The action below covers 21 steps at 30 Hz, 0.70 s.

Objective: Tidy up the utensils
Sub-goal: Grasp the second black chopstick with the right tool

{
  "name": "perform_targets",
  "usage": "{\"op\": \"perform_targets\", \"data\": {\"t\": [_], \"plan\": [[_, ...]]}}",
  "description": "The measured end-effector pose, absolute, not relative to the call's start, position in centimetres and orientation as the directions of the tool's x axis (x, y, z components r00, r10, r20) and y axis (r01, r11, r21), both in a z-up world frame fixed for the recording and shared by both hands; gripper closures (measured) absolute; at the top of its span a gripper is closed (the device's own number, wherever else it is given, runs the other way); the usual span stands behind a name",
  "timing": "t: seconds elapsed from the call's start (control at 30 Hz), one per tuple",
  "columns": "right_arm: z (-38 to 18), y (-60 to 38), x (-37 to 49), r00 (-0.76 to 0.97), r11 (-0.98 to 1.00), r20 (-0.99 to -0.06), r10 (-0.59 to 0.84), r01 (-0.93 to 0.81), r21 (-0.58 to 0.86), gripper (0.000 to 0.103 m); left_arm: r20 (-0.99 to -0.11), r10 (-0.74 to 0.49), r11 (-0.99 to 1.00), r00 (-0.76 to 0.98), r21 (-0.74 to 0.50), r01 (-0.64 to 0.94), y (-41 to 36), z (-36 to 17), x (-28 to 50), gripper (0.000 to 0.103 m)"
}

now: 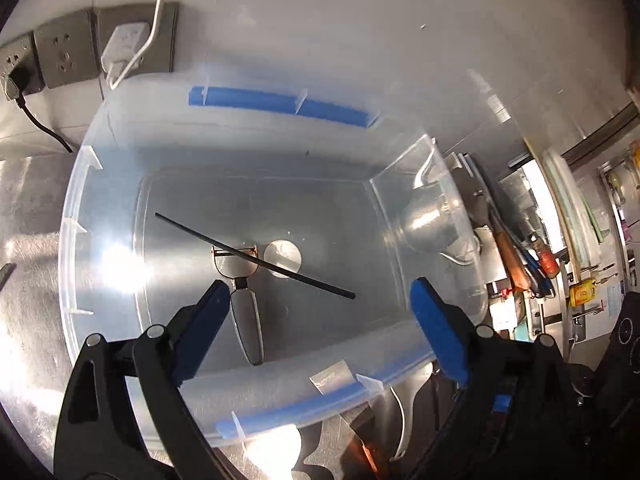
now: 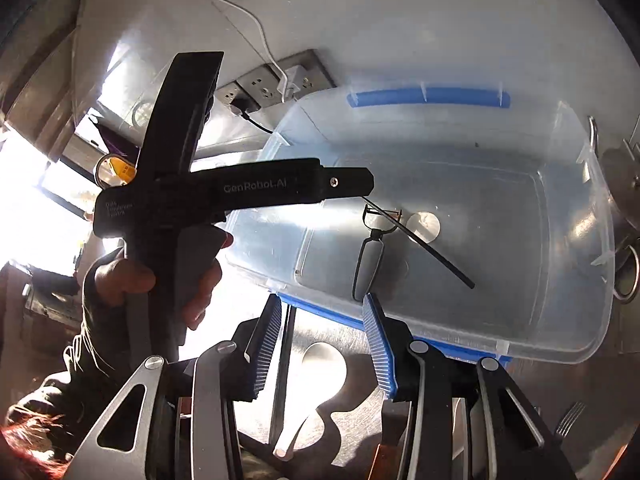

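The left tongs are hanging open over the clear bin, gripping nothing. Inside, a peeler is lying on the floor with a black stick crossing its head. The right tongs are also gaping open, empty, over the metal worktop, where a white spoon is lying beside the bin's near wall.

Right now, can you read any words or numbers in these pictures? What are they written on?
"GenRobot.AI": white letters along the black body of the left tongs.
Small white print nearer that tool's handle: three short lines, too blurred to read.
Yellow label on a round thing behind the tool: too blurred to read.
Yellow box on the right-hand shelf: marks too small to read.
Nothing else is readable.
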State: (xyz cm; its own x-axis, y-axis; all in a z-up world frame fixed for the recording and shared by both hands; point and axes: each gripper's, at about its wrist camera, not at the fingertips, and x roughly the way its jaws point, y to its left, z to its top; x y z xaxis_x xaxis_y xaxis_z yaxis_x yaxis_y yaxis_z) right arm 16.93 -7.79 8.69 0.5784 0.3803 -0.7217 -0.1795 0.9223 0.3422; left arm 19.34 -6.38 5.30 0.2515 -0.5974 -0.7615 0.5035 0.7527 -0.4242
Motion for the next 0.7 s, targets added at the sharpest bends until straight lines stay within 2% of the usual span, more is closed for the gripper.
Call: {"op": "perform_targets", "data": {"t": [0.03, 0.07, 0.1, 0.13, 0.17, 0.2, 0.23, 0.27, 0.33, 0.43, 0.5, 0.53, 0.6, 0.7], "plan": [[9.2, -6.3, 14.6, 0.640, 0.936, -0.684, 0.351, -0.213, 0.281, 0.047, -0.704, -0.631, 0.738, 0.326, -0.416, 0.531, -5.0, 7.0, 17.6, 0.015], [9.5, -5.4, 12.1, 0.720, 0.953, -0.625, 0.302, -0.215, 0.212, 0.036, -0.631, -0.650, 0.736, 0.423, -0.386, 0.555, -2.6, 8.5, 15.9, 0.009], [9.5, -4.4, 9.9, 0.795, 0.969, -0.554, 0.247, -0.196, 0.149, 0.016, -0.548, -0.654, 0.744, 0.521, -0.340, 0.576, -0.6, 9.7, 14.0, 0.008], [8.8, -3.4, 8.0, 0.848, 0.978, -0.488, 0.206, -0.176, 0.108, 0.007, -0.474, -0.646, 0.755, 0.599, -0.279, 0.593, 1.4, 10.5, 12.0, 0.008], [7.8, -2.4, 6.9, 0.864, 0.983, -0.468, 0.186, -0.165, 0.085, 0.005, -0.422, -0.634, 0.765, 0.648, -0.219, 0.606, 3.2, 10.9, 10.4, 0.008], [6.6, -1.5, 6.7, 0.842, 0.984, -0.510, 0.177, -0.161, 0.076, 0.005, -0.390, -0.622, 0.773, 0.679, -0.172, 0.610, 4.6, 10.9, 9.0, 0.008], [5.2, -0.6, 7.1, 0.801, 0.985, -0.573, 0.172, -0.151, 0.084, 0.005, -0.400, -0.611, 0.779, 0.683, -0.150, 0.608, 5.4, 10.6, 8.2, 0.008], [3.3, 0.6, 8.2, 0.753, 0.985, -0.635, 0.173, -0.136, 0.107, 0.005, -0.447, -0.598, 0.785, 0.666, -0.155, 0.600, 5.9, 10.0, 8.0, 0.008], [0.4, 1.9, 9.6, 0.631, 0.967, -0.734, 0.251, -0.136, 0.214, 0.005, -0.588, -0.568, 0.796, 0.576, -0.214, 0.566, 7.2, 7.8, 8.9, 0.008], [-3.8, 5.1, 11.9, 0.411, 0.924, -0.828, 0.381, -0.136, 0.357, 0.005, -0.778, -0.477, 0.861, 0.409, -0.321, 0.395, 9.1, 2.7, 11.5, 0.008], [-5.8, 7.5, 12.6, 0.311, 0.931, -0.877, 0.365, -0.132, 0.340, 0.007, -0.821, -0.514, 0.850, 0.249, -0.446, 0.282, 11.5, -1.0, 12.3, 0.008], [-6.8, 8.7, 12.8, 0.265, 0.938, -0.900, 0.345, -0.137, 0.319, 0.007, -0.835, -0.513, 0.853, 0.201, -0.468, 0.233, 12.4, -2.4, 12.5, 0.008], [-8.3, 10.6, 12.7, 0.215, 0.953, -0.931, 0.294, -0.148, 0.266, 0.016, -0.859, -0.485, 0.870, 0.165, -0.454, 0.193, 13.6, -4.3, 12.2, 0.008], [-9.7, 12.4, 12.3, 0.182, 0.970, -0.959, 0.217, -0.151, 0.191, 0.016, -0.885, -0.431, 0.895, 0.174, -0.395, 0.208, 14.7, -5.4, 11.3, 0.008]]}}
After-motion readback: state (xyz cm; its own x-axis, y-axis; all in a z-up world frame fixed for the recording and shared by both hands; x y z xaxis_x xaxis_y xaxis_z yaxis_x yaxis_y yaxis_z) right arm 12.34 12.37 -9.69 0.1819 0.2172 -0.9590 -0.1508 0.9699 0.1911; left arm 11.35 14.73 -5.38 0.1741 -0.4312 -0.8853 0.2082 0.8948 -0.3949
